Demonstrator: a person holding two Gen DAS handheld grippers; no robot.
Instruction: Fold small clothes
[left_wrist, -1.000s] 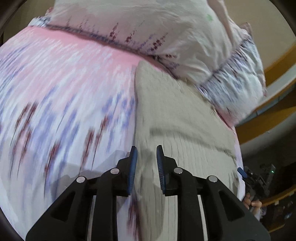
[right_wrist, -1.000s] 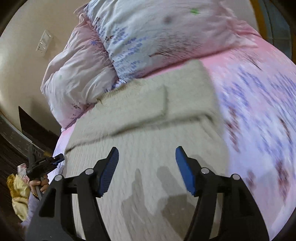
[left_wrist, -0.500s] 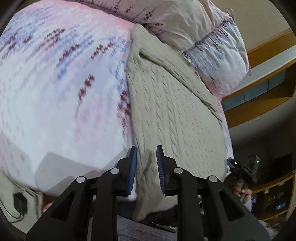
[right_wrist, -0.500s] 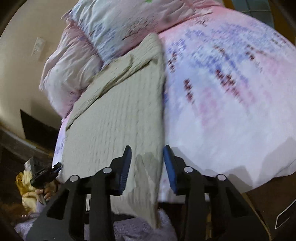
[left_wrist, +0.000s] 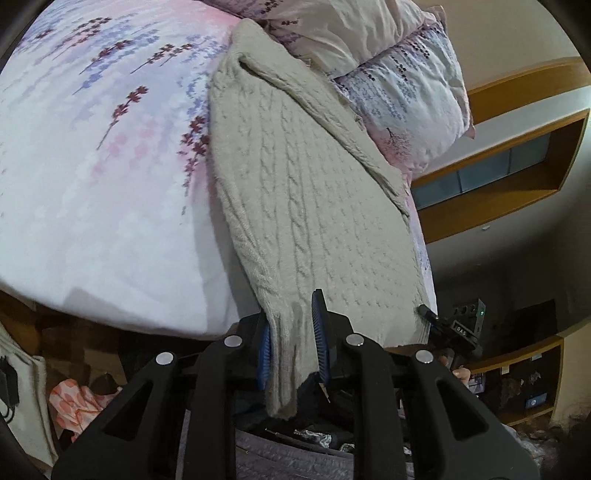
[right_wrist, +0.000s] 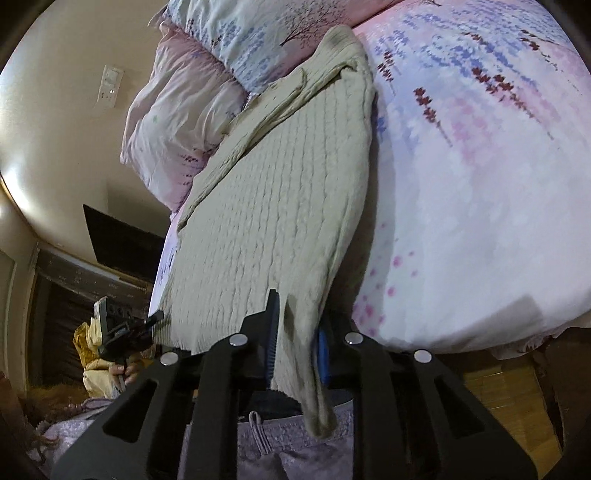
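Left gripper (left_wrist: 291, 341) clenched on sweater (left_wrist: 314, 192) hem; right gripper (right_wrist: 297, 345) just closed onto other corner.

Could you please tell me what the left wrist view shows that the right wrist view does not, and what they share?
Only the left wrist view shows the wooden shelves on the wall and an orange patterned cloth on the floor.

Only the right wrist view shows the wall switch and a dark screen beside the bed.

Both show the beige cable-knit sweater on the floral bedsheet by the pillows, its hem clamped by the left gripper and right gripper.
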